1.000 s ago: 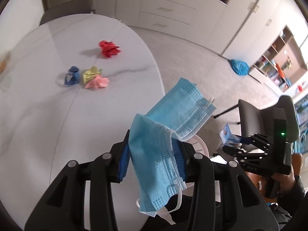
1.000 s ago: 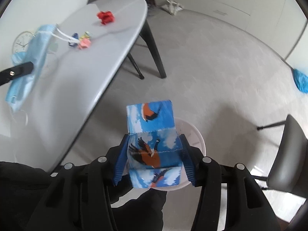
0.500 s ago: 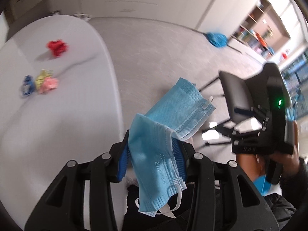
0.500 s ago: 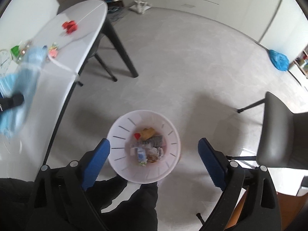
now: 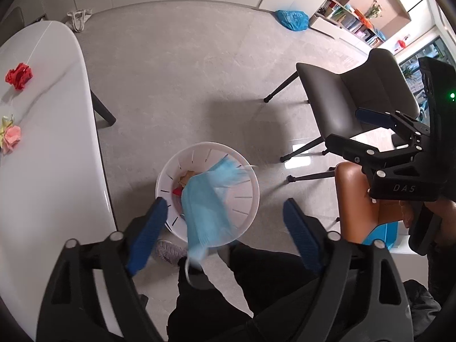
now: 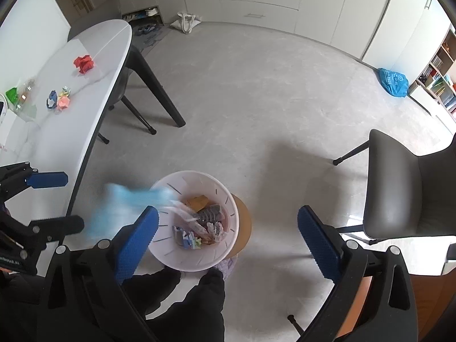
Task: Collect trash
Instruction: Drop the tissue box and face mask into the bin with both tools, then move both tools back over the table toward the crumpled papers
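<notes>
My left gripper (image 5: 222, 228) is open above the white trash bin (image 5: 248, 182). The blue face mask (image 5: 205, 211) is loose between the jaws, blurred, falling over the bin's near rim. My right gripper (image 6: 228, 236) is open and empty above the same bin (image 6: 225, 193), which holds several pieces of trash. In the right wrist view the mask (image 6: 122, 205) is a blue blur at the bin's left edge. On the white table (image 5: 51, 154) lie a red paper ball (image 5: 18, 75) and a pink and yellow wad (image 5: 10, 138); a blue scrap (image 6: 51, 102) shows in the right wrist view.
A grey chair (image 5: 350, 97) stands right of the bin, and a brown stool (image 5: 356, 199) is beside it. A blue bag (image 5: 292, 20) lies on the far floor. The person's dark legs are just below the bin. Cabinets line the far wall.
My left gripper has swung from the table to over the bin and opened, and the mask is dropping. My right gripper opened earlier and let go of the blue printed box.
</notes>
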Tool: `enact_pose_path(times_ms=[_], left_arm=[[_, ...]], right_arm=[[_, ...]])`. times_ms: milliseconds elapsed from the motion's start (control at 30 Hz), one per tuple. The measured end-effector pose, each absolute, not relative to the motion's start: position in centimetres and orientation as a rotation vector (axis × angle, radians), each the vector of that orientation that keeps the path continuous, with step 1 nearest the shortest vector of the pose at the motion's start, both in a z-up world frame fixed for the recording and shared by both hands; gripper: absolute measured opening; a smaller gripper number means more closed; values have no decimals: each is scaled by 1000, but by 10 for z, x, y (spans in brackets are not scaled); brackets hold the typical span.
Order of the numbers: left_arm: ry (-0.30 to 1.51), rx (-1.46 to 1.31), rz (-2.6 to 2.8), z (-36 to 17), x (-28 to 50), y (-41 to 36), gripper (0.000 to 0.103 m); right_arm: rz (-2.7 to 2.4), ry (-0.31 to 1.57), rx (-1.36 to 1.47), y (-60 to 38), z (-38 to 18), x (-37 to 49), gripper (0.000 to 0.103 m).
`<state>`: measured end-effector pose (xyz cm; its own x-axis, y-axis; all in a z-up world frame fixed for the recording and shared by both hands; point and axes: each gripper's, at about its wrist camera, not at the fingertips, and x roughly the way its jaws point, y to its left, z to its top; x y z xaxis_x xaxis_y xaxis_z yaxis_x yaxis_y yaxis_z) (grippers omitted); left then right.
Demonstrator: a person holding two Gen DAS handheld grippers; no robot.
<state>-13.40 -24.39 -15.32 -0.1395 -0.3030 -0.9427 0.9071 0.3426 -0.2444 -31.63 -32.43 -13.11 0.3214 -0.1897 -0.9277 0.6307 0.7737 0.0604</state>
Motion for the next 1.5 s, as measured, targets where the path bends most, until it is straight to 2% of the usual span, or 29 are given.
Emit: enact_pose_path(times_ms=[133, 400, 967, 1500], left_arm=[[1273, 634, -1177, -148, -138, -242, 90], [1234, 606, -1156, -136, -135, -233, 93], [1058, 465, -895, -85, -92, -184, 95], [1015, 287, -706, -51, -42, -121, 95]], right_arm=[[-567, 1117, 475, -327, -131, -318, 100], [-558, 1111, 500, -324, -128, -316, 100], [-546, 1039, 488, -314, -101, -284, 100], [-390, 991, 366, -270, -71, -203, 100]])
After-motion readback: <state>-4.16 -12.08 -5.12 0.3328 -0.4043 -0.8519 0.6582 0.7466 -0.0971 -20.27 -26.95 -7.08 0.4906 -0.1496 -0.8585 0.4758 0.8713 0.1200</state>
